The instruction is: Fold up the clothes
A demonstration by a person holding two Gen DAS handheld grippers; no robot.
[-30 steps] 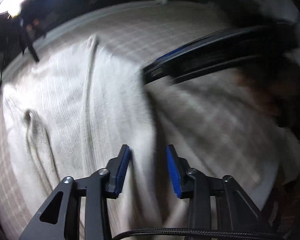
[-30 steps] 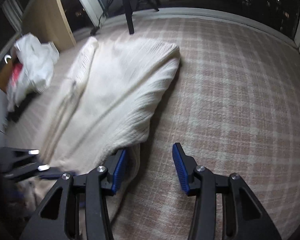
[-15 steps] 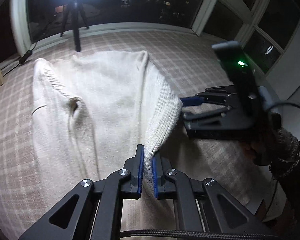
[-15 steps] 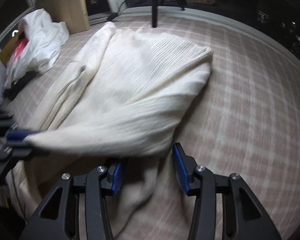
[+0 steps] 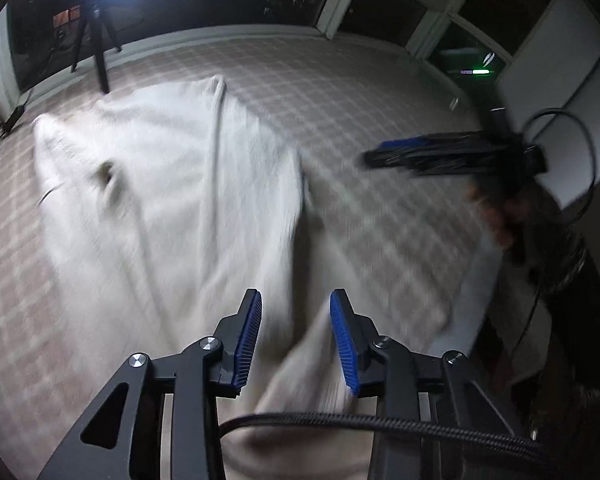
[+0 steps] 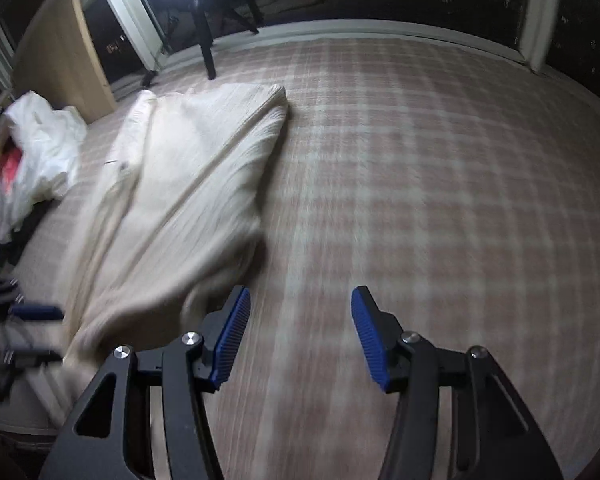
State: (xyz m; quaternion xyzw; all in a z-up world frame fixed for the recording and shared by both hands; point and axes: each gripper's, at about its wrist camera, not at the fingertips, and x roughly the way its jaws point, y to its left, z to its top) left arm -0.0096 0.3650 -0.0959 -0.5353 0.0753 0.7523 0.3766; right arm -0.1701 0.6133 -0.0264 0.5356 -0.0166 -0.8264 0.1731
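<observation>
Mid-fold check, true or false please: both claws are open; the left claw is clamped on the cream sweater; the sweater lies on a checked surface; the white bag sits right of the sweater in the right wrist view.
1. Both claws, left claw and right claw, are open: true.
2. Left claw clamps the cream sweater: false, it grips nothing.
3. Sweater lies on the checked surface: true.
4. White bag sits right of the sweater: false, left.
</observation>
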